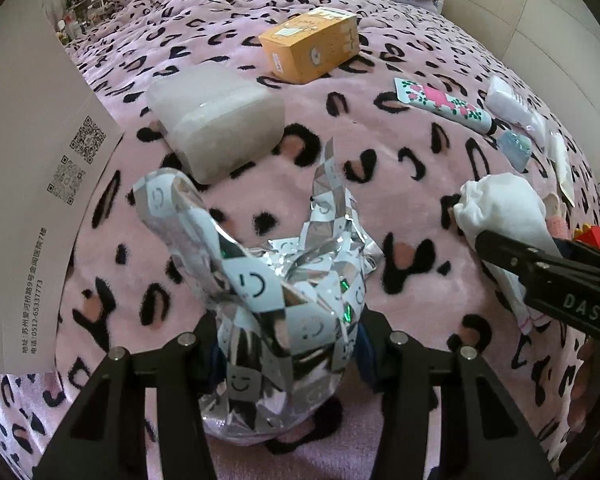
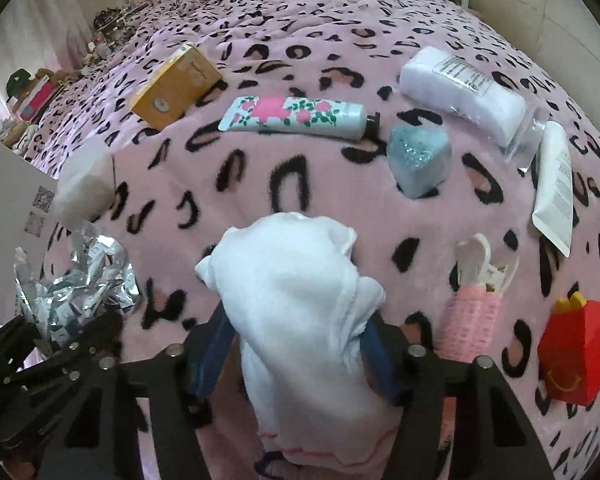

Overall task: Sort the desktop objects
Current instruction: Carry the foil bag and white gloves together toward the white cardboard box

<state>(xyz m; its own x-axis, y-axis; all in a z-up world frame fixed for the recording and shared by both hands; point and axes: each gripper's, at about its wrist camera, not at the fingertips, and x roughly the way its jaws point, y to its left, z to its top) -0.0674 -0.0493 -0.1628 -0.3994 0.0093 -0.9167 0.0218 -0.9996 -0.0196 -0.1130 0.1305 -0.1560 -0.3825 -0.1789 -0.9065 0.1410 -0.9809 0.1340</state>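
step: both picks made, carry pending | left gripper (image 1: 288,344) fingers clenched on crinkled silver smiley-print foil bag (image 1: 284,300) | right gripper (image 2: 296,344) fingers grasping bunched white cloth (image 2: 300,292) | next: find drop spots ahead on pink leopard bed blanket (image 2: 340,208)

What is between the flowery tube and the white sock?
Mostly bare pink spotted blanket. In the right wrist view nothing sits between the flowery tube and the white sock; the glittery blue heart lies off to the side.
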